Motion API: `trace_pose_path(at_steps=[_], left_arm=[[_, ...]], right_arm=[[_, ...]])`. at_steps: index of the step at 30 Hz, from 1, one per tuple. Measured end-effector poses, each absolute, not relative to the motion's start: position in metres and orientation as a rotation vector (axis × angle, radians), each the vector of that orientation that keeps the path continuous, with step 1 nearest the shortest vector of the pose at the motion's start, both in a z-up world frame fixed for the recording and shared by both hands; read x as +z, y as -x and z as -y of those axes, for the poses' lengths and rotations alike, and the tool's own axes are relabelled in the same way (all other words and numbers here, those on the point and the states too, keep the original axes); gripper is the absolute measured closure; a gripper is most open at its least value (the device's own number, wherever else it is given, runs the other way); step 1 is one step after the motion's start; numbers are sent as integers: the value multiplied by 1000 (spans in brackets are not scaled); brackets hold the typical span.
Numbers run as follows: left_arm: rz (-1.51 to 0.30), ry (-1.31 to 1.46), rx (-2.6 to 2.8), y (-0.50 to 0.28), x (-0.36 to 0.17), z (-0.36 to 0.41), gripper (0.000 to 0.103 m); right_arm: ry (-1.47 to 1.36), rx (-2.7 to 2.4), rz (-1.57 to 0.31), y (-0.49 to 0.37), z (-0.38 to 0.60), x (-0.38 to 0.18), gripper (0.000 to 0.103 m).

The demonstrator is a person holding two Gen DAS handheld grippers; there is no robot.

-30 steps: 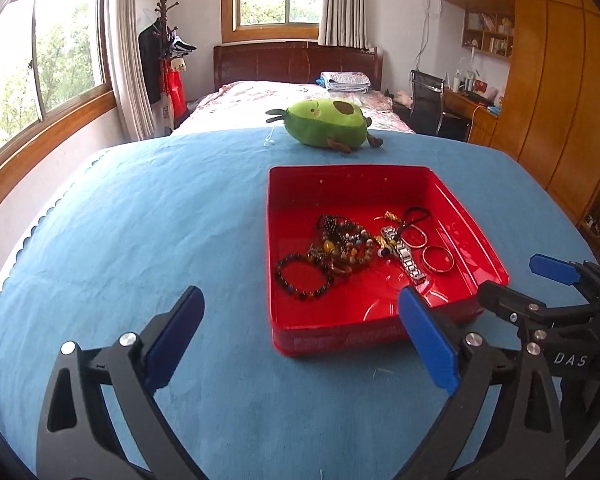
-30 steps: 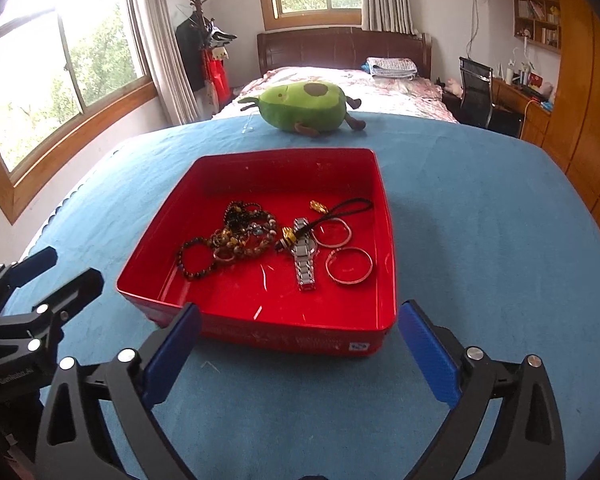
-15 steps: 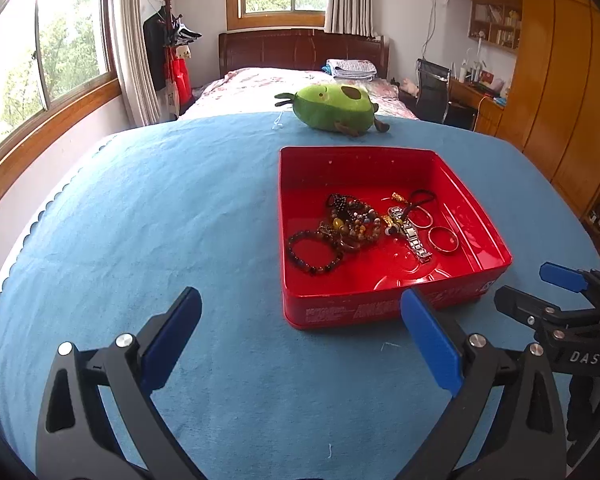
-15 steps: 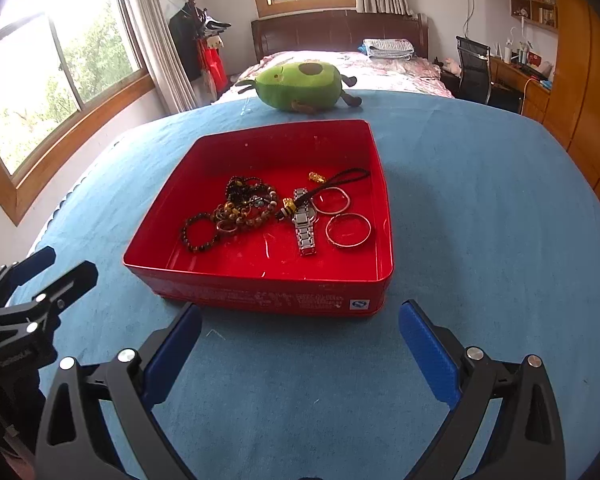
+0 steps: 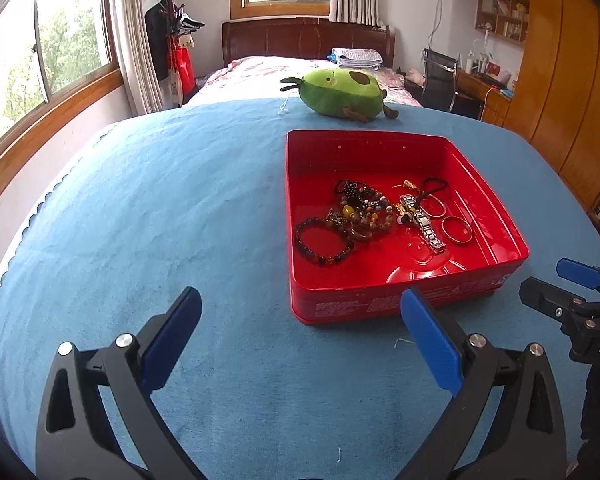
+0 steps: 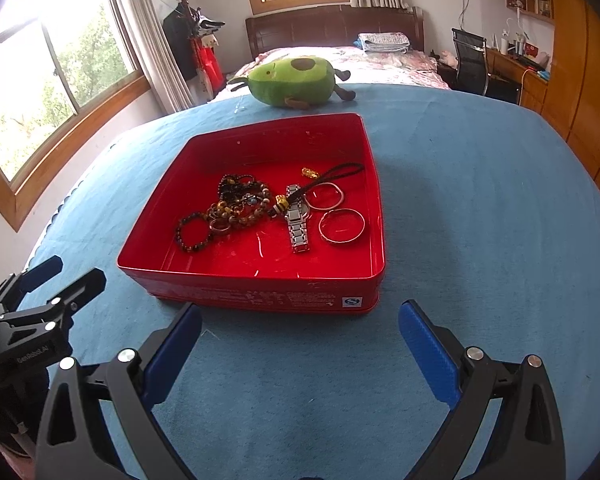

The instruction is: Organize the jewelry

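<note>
A red tin tray sits on the blue tablecloth. It holds a dark bead bracelet, a tangle of beaded bracelets, a silver watch, two silver bangles and a black cord with gold charms. My left gripper is open and empty, near the tray's front left. My right gripper is open and empty, just before the tray's near wall. Each gripper also shows in the other's view: the right gripper and the left gripper.
A green avocado plush toy lies at the table's far edge behind the tray. Beyond it stand a bed, a coat rack, a desk with a chair and wooden wardrobes on the right. Windows are on the left.
Both grippers have drawn back from the tray and risen a little, so the tray looks smaller and farther away. Both stay open. The jewelry has not moved.
</note>
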State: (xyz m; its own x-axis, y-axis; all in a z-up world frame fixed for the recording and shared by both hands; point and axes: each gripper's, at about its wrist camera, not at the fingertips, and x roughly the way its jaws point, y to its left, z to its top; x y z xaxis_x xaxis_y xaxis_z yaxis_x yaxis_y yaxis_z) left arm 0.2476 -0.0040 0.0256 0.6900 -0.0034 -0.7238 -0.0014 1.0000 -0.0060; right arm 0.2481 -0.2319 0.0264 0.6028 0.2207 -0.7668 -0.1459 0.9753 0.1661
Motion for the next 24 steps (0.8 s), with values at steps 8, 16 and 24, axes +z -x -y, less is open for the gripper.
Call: trace_pose_path(at_steps=[8,16,24], left_arm=[[-818,9,-7,-249,24,4,4],[-822,11,-14,-248,24,5,4],[-823,11,-15,-248,24,6,4]], right_arm=[[-88,224,-902,-249,231,25,4],[-86,223,-904,-249,231,24,4],[-85,225,-907,-249,231,23,4]])
